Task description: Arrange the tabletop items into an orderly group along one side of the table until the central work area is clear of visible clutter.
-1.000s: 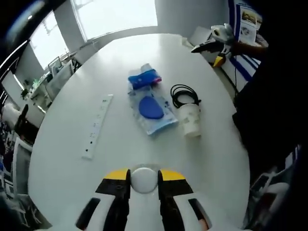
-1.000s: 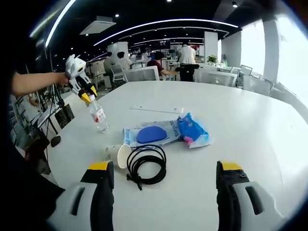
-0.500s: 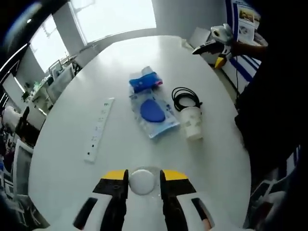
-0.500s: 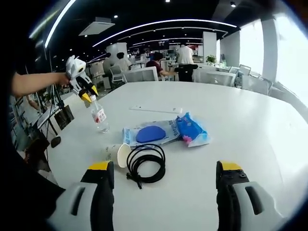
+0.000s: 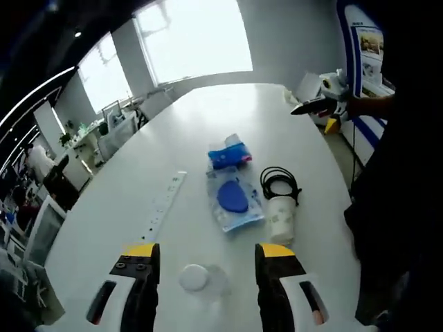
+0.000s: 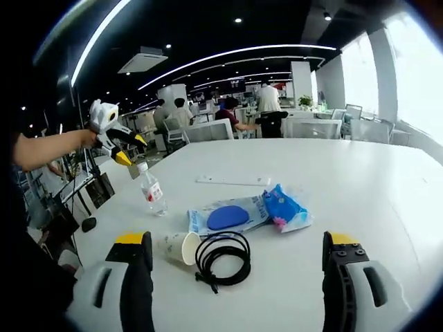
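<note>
The left gripper hangs above the upright clear plastic water bottle, its 2 jaws spread wide and empty; judging by that, the bottle stands parked near the table's left edge as the start of the group. The right gripper is also wide open, facing the remaining clutter: tipped paper cup, coiled black cable, blue-printed plastic pouch, blue wipes packet and, farther off, a white power strip on the round white table.

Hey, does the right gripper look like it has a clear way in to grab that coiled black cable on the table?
Probably yes. The right gripper is open, and the black cable lies flat on the white table straight ahead between its jaws. Nothing covers the cable; only the tipped paper cup lies close beside it.
</note>
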Tool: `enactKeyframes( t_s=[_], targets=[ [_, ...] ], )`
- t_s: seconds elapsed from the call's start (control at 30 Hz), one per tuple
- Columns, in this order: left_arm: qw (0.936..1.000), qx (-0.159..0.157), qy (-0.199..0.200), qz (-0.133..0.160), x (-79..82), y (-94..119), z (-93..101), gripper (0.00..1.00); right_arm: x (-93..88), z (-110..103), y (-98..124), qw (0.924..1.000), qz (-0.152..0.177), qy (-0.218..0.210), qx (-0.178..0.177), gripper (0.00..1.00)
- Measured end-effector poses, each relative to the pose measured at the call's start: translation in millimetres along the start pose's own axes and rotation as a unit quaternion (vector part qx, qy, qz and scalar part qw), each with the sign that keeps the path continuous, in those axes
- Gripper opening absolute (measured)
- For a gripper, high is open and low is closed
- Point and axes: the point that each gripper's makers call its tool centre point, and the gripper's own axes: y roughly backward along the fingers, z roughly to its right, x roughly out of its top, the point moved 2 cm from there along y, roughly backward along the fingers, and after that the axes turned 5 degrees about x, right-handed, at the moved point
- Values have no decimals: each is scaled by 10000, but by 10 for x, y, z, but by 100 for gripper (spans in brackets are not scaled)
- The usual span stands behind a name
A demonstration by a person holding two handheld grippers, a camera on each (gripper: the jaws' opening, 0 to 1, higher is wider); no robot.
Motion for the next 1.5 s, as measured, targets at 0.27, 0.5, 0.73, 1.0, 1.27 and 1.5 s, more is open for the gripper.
enactKeyframes(
  t_s=[0.27, 0.5, 0.73, 1.0, 1.27, 1.5],
  targets=[
    [9898, 624, 1150, 560, 8, 276, 446, 76, -27, -14, -75, 9997, -141, 42, 191, 100],
    [9789, 853, 1740, 654, -215, 454, 757, 81, -3, 19, -121, 9990, -243, 205, 314, 100],
    [9638, 1216, 2259, 728, -327, 607, 1007, 93, 31, 42, -130, 9988, -242, 188, 370, 100],
    [9533, 1294, 2594, 843, -212, 680, 1340, 98, 31, 39, -134, 9986, -202, 279, 395, 100],
    [9409, 1446, 2902, 977, -156, 696, 1501, 100, -75, 72, -115, 9977, -362, 413, 404, 100],
    [9415, 1366, 2894, 1056, -129, 721, 1547, 100, -73, 68, -80, 9984, -301, 279, 401, 99]
  ],
)
